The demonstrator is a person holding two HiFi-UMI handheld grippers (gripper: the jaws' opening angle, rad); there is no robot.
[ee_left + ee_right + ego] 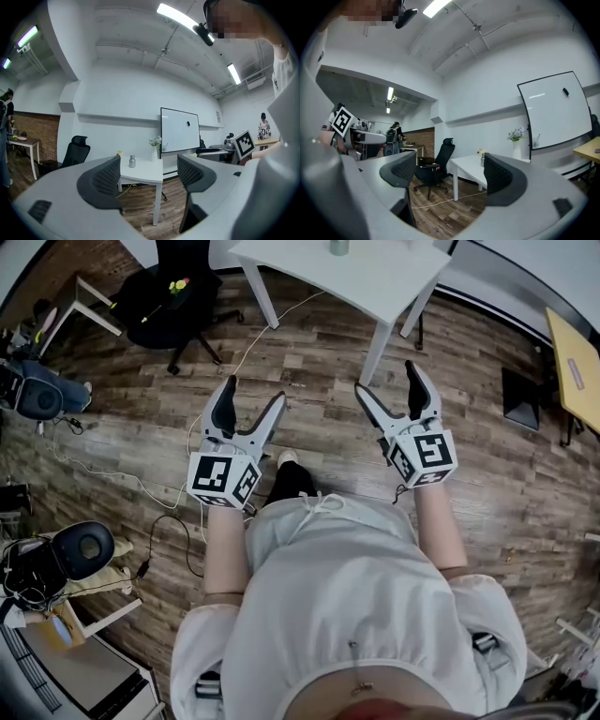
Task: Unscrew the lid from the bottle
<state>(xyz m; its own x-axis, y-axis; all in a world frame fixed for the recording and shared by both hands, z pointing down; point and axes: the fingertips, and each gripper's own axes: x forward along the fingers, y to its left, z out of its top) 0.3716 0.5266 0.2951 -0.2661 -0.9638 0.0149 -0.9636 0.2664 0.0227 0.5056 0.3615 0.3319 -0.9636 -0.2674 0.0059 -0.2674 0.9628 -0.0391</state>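
Note:
A small metal bottle point(132, 161) with its lid on stands upright on a white table point(146, 174) some way ahead of me. In the head view the bottle point(338, 247) shows only at the top edge, on the table point(375, 282). My left gripper point(251, 395) and right gripper point(386, 381) are held side by side at waist height over the wooden floor, far short of the table. Both are open, with nothing between their jaws. In the right gripper view the bottle point(482, 160) peeks out beside the right jaw.
A black office chair point(173, 292) stands left of the table. A white cable point(141, 488) trails over the floor. A whiteboard point(180, 132) and a vase of flowers point(155, 150) are behind the table. A yellow desk point(574, 362) is at the right, and equipment point(56, 559) at the left.

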